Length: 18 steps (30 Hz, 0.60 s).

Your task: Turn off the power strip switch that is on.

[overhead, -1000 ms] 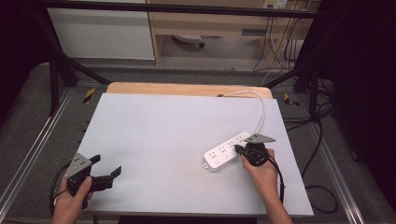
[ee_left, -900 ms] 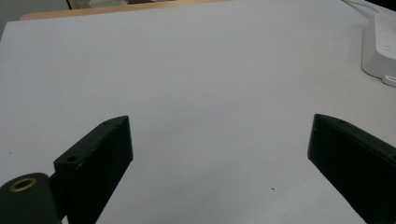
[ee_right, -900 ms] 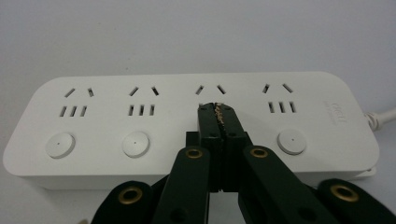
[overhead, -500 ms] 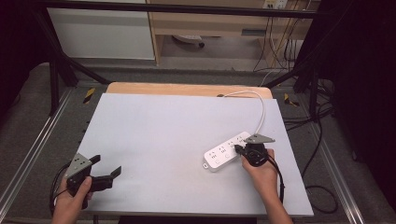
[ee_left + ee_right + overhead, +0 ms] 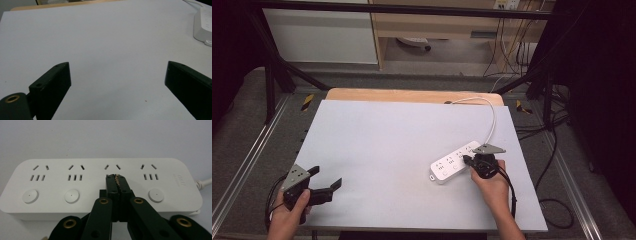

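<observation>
A: Describe the unit under the right gripper [image 5: 468, 160].

B: A white power strip [image 5: 457, 162], a long flat bar with rounded corners. In the right gripper view its top face carries four outlet groups in a row. Each group has a two-slot socket on the far side, a three-slot socket below it, and a round white push button [image 5: 29, 196] at the near edge. Grey lettering is printed at the right end of the face, too small to read.

A: Location?

B: On the light grey table [image 5: 387, 150], right of centre and towards the near edge. It lies at an angle, its left end nearer the person than its right end. A white cord [image 5: 493, 120] leaves the right end and curves to the far edge of the table.

A: Right gripper condition?

B: Jaws fully closed, pads together, nothing between them. The closed tips rest over the third outlet group from the left, covering that group's button position. Whether they press on the surface cannot be determined.

A: Left gripper [image 5: 327, 181]?

B: Jaws spread wide and empty, held above bare table at the near left corner, well apart from the strip. In the left gripper view the strip appears at the far right edge.
</observation>
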{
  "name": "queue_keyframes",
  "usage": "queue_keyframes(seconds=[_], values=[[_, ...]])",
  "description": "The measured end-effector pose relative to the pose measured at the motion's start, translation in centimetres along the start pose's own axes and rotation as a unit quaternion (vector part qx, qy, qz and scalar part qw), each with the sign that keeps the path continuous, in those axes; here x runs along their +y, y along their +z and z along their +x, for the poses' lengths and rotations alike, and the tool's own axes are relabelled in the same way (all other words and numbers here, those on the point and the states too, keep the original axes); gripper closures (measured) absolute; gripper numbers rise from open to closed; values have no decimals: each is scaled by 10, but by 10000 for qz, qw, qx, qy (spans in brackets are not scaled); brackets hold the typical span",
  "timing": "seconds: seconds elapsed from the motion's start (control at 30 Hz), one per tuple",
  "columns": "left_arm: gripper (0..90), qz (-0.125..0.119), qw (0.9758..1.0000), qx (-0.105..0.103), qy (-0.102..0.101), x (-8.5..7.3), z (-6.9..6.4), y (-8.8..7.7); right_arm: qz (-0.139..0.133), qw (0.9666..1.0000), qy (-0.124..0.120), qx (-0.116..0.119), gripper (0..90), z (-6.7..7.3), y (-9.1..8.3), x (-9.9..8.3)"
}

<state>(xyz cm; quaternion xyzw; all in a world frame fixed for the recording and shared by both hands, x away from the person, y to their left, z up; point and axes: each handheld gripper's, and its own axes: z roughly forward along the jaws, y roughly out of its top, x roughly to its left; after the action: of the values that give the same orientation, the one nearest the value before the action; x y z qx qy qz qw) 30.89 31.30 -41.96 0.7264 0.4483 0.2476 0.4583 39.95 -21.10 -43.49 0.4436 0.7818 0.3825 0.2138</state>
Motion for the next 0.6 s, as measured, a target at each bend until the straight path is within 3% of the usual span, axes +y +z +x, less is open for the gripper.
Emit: queue_keyframes(seconds=[0.6], values=[[64, -2, 10000, 8, 2, 0, 0, 0, -5, 10000, -18, 5, 900, 0, 0, 0]])
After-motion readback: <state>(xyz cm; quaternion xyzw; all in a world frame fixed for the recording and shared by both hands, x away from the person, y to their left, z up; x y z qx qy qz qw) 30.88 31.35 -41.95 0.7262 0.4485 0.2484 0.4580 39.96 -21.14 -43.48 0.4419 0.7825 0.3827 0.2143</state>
